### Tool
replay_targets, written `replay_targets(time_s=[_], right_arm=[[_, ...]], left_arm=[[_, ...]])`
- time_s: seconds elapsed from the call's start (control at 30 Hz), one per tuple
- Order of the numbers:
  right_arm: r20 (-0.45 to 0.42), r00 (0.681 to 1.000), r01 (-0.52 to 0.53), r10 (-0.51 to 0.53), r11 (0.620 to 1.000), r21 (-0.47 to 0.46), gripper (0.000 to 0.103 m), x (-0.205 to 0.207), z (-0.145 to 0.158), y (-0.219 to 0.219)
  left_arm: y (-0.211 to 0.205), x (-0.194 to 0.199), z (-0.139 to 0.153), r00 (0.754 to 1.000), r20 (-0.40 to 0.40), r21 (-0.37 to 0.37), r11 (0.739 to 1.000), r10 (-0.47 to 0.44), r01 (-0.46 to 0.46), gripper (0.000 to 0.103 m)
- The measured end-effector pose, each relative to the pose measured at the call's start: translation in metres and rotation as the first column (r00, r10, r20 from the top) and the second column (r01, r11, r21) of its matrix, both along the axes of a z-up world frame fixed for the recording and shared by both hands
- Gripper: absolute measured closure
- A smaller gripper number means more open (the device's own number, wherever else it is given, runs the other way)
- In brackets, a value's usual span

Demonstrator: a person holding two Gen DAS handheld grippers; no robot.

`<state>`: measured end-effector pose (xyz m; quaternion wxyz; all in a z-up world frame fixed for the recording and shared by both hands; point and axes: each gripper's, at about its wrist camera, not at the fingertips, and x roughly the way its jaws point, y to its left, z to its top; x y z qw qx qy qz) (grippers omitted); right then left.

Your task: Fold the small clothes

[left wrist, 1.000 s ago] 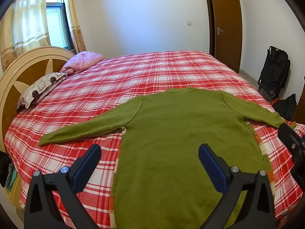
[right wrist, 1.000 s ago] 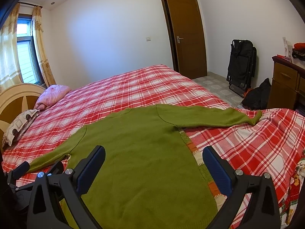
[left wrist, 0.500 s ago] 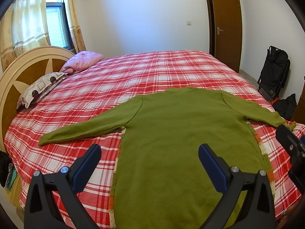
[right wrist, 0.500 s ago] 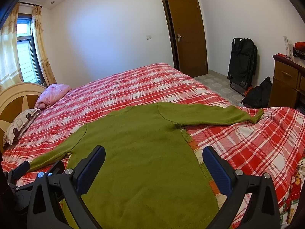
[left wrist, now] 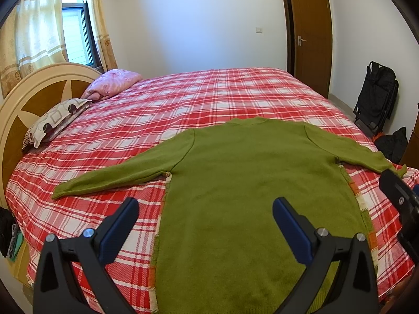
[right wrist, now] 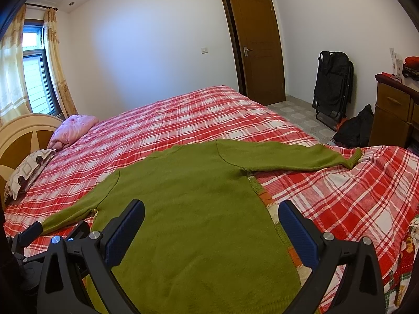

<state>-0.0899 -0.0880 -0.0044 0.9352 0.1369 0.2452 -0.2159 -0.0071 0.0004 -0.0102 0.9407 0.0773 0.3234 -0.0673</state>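
A green knitted sweater (left wrist: 243, 183) lies flat on the red plaid bed (left wrist: 209, 99), both sleeves spread sideways, collar toward the far side. My left gripper (left wrist: 205, 225) hovers open above the sweater's lower left part, nothing between its blue pads. In the right wrist view the same sweater (right wrist: 188, 209) fills the foreground, and my right gripper (right wrist: 210, 230) stands open over its lower right part. The left gripper (right wrist: 28, 238) shows at that view's left edge; part of the right gripper shows at the left wrist view's right edge.
A pink pillow (left wrist: 112, 83) and a patterned pillow (left wrist: 55, 117) lie by the headboard (left wrist: 23, 99). A brown door (right wrist: 256, 47), a folded black chair (right wrist: 332, 83), a dark bag (right wrist: 356, 130) and a wooden dresser (right wrist: 392, 115) stand to the right.
The right wrist view has tilted up slightly, so the sweater sits a bit lower in it. Both grippers stay open and the sweater has not moved.
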Motion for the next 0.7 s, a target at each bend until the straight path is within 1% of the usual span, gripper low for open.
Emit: replay_targets(time_s=[0.23, 0.37, 0.5, 0.57, 0.7], right_arm=[[-0.005, 1.000, 0.008, -0.008, 1.000, -0.004, 0.001, 0.004, -0.006, -0.002], [-0.023, 1.000, 0.009, -0.010, 1.000, -0.018, 0.001, 0.012, -0.011, -0.005], [-0.045, 0.999, 0.007, -0.007, 1.000, -0.009, 0.001, 0.020, -0.017, -0.015], [-0.057, 0.998, 0.004, -0.004, 1.000, 0.008, 0.001, 0.025, -0.021, -0.025], [-0.080, 0.997, 0.021, -0.015, 0.997, 0.081, 0.001, 0.029, -0.039, -0.060]], left_arm=[[-0.004, 0.004, -0.005, 1.000, -0.009, 0.006, 1.000, -0.004, 0.004, 0.000], [-0.008, 0.010, -0.012, 1.000, -0.025, 0.012, 1.000, -0.006, 0.006, 0.000], [-0.011, 0.015, -0.018, 0.999, -0.045, 0.018, 1.000, -0.007, 0.008, 0.000], [-0.014, 0.019, -0.022, 0.998, -0.055, 0.021, 1.000, -0.009, 0.011, 0.000], [-0.020, 0.023, -0.026, 0.998, -0.062, 0.028, 0.999, -0.028, 0.030, 0.000]])
